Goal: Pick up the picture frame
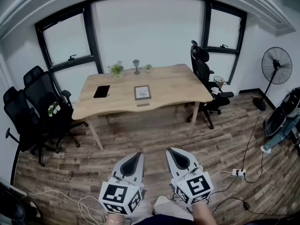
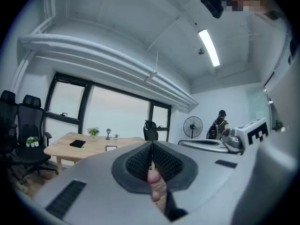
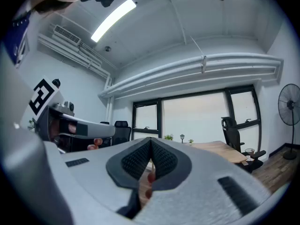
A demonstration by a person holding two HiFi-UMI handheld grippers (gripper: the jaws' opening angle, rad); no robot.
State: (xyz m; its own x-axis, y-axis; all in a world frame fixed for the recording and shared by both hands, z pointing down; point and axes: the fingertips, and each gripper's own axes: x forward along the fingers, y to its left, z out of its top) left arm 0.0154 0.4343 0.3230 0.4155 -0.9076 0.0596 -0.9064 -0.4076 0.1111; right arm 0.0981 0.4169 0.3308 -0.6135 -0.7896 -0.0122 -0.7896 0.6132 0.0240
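Though plain on the table (image 1: 178, 84), picture frame (image 1: 142, 92), its print illegible.

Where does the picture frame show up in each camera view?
Head view: the picture frame is at mid-table, toward the near edge.
Left gripper view: it is small, on the table left of centre.
Right gripper view: it is not visible.
Shared landmark: the potted plant on the table's window side, also seen in the left gripper view and the right gripper view.

Both hand-held grippers (image 1: 138, 155) (image 1: 170, 152) closed, level.
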